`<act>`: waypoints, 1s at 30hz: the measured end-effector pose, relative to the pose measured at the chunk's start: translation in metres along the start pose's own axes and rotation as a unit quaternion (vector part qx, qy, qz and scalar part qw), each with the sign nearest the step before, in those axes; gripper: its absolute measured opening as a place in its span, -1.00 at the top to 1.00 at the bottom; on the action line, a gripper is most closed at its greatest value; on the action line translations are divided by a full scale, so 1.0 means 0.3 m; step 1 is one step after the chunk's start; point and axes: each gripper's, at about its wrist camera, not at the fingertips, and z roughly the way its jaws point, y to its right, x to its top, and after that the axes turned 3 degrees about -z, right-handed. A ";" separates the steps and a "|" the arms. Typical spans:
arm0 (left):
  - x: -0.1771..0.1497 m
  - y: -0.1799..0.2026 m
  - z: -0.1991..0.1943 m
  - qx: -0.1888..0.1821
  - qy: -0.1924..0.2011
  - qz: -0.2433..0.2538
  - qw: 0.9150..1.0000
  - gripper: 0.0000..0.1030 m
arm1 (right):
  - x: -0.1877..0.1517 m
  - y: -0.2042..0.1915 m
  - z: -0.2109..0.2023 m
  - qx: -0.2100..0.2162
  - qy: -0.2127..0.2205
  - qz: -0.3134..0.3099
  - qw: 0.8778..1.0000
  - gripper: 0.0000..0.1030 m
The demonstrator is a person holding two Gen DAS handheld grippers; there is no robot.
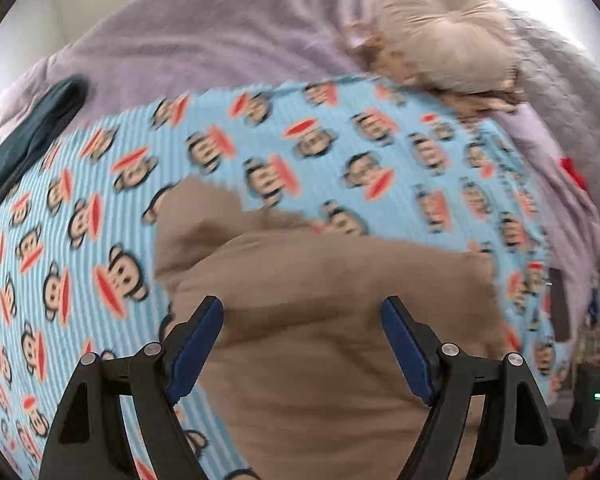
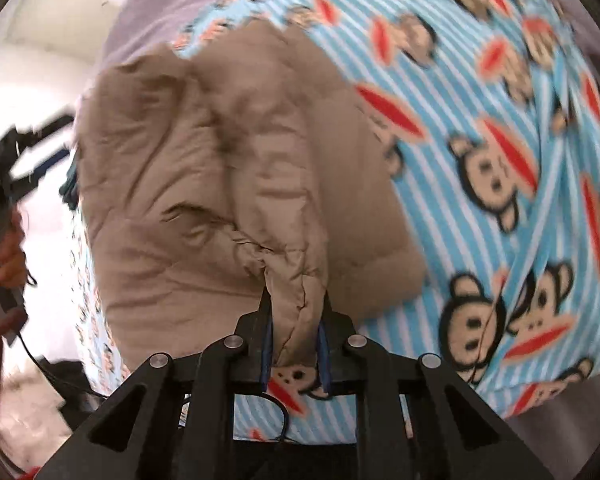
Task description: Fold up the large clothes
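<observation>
Right gripper (image 2: 294, 320) pinched a fold of the tan jacket (image 2: 228, 184), which lay on the monkey-print blanket (image 2: 500, 184). Left gripper (image 1: 302, 320) hung above the jacket with jaws spread wide, nothing between them. A lilac blanket (image 1: 220, 32) lay beyond.

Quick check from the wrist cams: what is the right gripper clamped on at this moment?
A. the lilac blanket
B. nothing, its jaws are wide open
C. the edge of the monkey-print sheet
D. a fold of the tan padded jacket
D: in the right wrist view the right gripper has its blue pads pinched on a bunched fold of the tan padded jacket, which lies on the monkey-print sheet.
</observation>
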 end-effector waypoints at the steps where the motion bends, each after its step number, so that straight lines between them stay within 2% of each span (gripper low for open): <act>1: -0.004 -0.008 0.036 0.001 -0.006 -0.005 1.000 -0.58 | 0.002 0.010 0.001 0.004 -0.002 0.008 1.000 0.62; 3: -0.008 0.016 0.096 0.013 -0.013 0.000 1.000 -0.58 | 0.000 0.024 0.017 0.006 -0.004 0.010 1.000 0.62; 7: 0.008 0.135 0.209 0.038 -0.024 0.043 0.998 -0.59 | 0.005 0.001 0.073 -0.020 -0.009 -0.001 1.000 0.62; 12: 0.022 0.275 0.289 0.054 -0.032 0.089 0.994 -0.59 | -0.021 0.075 0.138 -0.020 -0.016 0.043 0.999 0.62; 16: 0.017 0.279 0.300 0.064 -0.033 0.090 0.993 -0.59 | -0.012 0.097 0.088 -0.016 -0.014 0.071 0.997 0.57; 17: 0.016 0.274 0.298 0.063 -0.033 0.089 0.993 -0.59 | -0.009 0.096 0.057 -0.017 -0.003 0.067 0.998 0.50; 20: 0.013 0.266 0.292 0.062 -0.032 0.089 0.994 -0.59 | -0.006 0.082 -0.040 -0.025 0.040 0.046 0.998 0.47; 23: 0.009 0.268 0.288 0.066 -0.029 0.088 0.994 -0.59 | 0.046 0.030 -0.110 -0.020 0.082 0.005 0.996 0.38; 26: 0.007 0.269 0.283 0.072 -0.028 0.083 0.993 -0.59 | 0.113 -0.052 -0.096 -0.010 0.077 -0.044 0.996 0.38; 27: 0.007 0.269 0.280 0.075 -0.029 0.081 0.993 -0.59 | 0.147 -0.093 -0.070 -0.015 0.069 -0.061 0.996 0.38; 30: 0.005 0.264 0.264 0.083 -0.030 0.073 0.993 -0.59 | 0.157 -0.143 0.007 -0.022 0.036 -0.092 0.995 0.38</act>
